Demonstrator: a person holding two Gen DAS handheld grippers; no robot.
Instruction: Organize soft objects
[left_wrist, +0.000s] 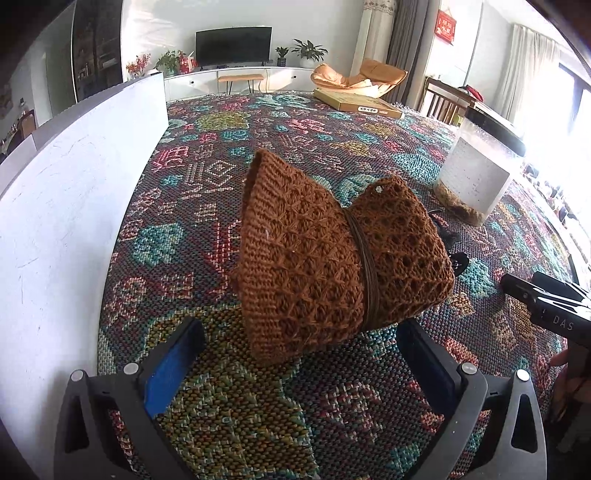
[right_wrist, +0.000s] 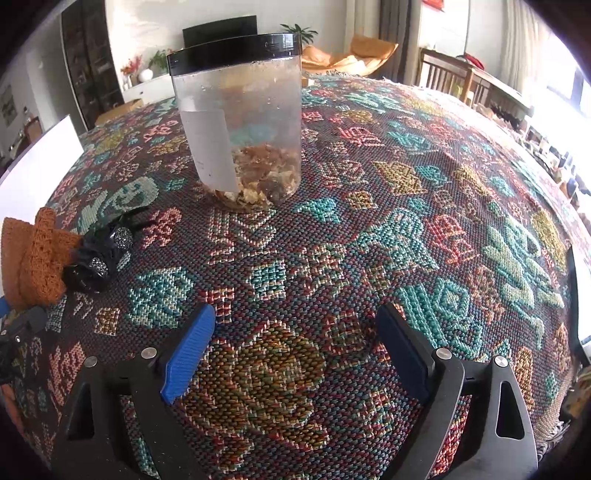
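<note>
A brown knitted piece (left_wrist: 325, 254), tied in the middle with a dark band, lies on the patterned woven cloth (left_wrist: 229, 406) just ahead of my left gripper (left_wrist: 299, 354). The left gripper is open and empty, its blue-padded fingers (left_wrist: 166, 373) wide apart short of the knit. The knit also shows at the left edge of the right wrist view (right_wrist: 33, 258), with a black sparkly hair accessory (right_wrist: 99, 258) beside it. My right gripper (right_wrist: 295, 339) is open and empty over bare cloth.
A clear plastic jar with a black lid (right_wrist: 240, 122) holds dried bits at its bottom. A white panel (left_wrist: 66, 206) stands along the left. A flat yellow box (left_wrist: 354, 101) lies at the far edge. The right gripper's body (left_wrist: 546, 306) shows at right.
</note>
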